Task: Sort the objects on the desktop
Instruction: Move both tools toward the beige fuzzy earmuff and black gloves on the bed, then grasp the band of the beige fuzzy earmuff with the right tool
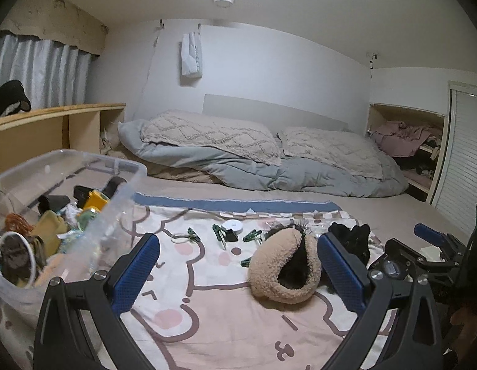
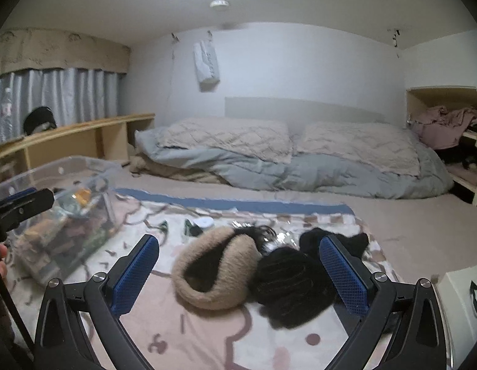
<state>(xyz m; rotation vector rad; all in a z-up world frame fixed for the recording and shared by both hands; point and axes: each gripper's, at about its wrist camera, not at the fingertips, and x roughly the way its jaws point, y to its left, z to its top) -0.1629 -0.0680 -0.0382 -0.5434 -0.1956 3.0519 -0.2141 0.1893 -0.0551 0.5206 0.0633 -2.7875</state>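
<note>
A tan fleece hat (image 1: 284,266) is seen lying on the patterned blanket (image 1: 207,314), at about one o'clock between the spread blue fingers of the left gripper (image 1: 238,274), which is held low, wide open and grips nothing. In the right wrist view the hat (image 2: 215,269) lies at eleven o'clock within the right gripper (image 2: 240,273), likewise wide open and empty, with a black knitted item (image 2: 291,286) touching it at three o'clock. Green clips (image 1: 252,236) are scattered beyond, and a clear bin (image 1: 53,203) of oddments is set at nine o'clock.
</note>
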